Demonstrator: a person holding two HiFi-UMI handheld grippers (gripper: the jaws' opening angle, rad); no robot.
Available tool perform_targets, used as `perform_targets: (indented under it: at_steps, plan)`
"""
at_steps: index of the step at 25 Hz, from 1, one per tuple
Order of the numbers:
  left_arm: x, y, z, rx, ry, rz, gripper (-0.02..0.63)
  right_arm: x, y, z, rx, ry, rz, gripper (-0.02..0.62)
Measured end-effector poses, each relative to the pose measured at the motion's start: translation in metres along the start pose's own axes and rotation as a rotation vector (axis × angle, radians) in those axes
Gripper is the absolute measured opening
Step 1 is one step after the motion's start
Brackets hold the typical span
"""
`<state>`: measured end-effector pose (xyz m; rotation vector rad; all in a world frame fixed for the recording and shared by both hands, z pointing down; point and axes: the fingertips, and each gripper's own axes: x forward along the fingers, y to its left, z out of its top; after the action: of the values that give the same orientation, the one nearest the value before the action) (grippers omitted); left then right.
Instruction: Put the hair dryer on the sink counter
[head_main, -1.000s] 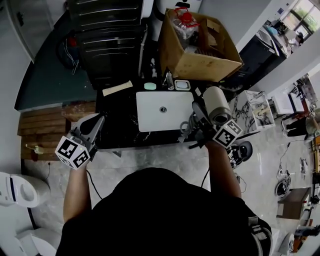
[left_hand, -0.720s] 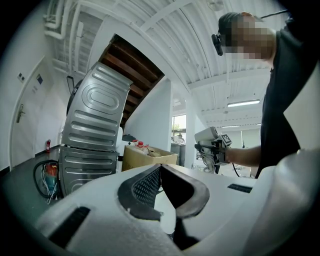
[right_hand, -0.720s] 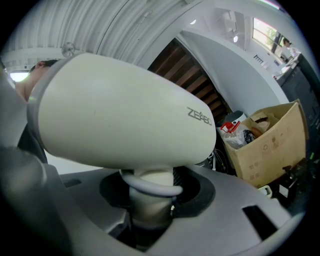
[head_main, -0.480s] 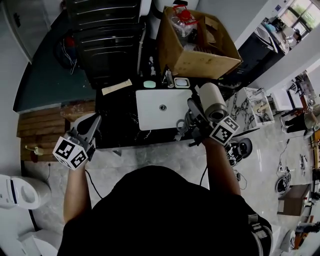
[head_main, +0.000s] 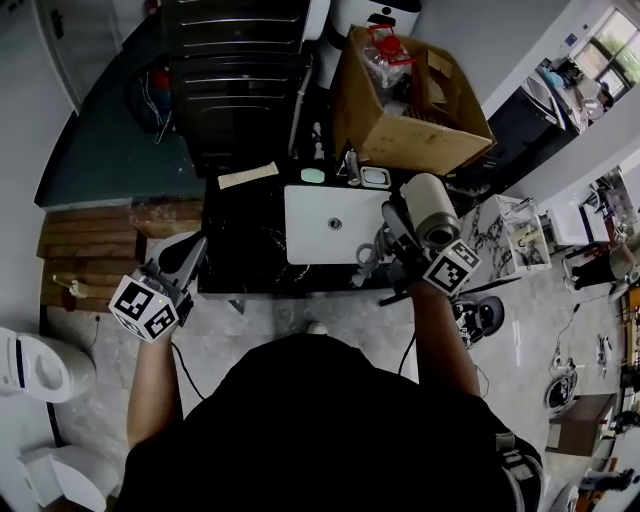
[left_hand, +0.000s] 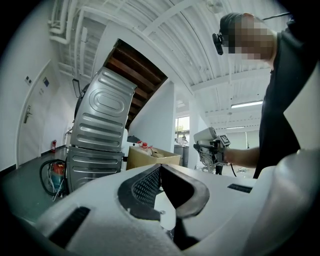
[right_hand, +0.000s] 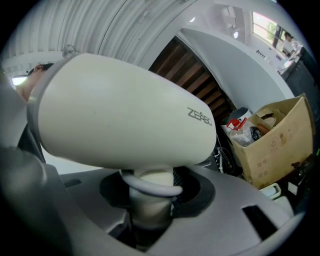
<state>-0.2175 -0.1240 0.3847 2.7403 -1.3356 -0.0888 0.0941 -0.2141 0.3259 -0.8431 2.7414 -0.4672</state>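
Hardly anything has shifted since the earlier frames; only the scene sits slightly further right.

Head view: right gripper holds the dryer aloft at centre right, seemingly over the counter's right end beside the sink. Left gripper hangs lower left.

Left gripper view: jaws together, empty.

Right gripper view: jaws clamped on the handle.

Carried; setting down remains.

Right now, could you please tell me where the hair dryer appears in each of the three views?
Head view: the hair dryer is right of centre, just right of the white sink basin.
Left gripper view: small and distant, right of centre.
Right gripper view: close up, filling the upper middle.
Shared landmark: the cardboard box.
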Motion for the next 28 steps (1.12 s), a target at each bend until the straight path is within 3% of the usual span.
perform_targets:
  at_steps: [28]
  plan:
    - [-0.012, 0.01, 0.006, 0.009, 0.01, 0.117, 0.014, 0.051, -0.018, -0.011, 0.066, 0.048, 0.125, 0.167]
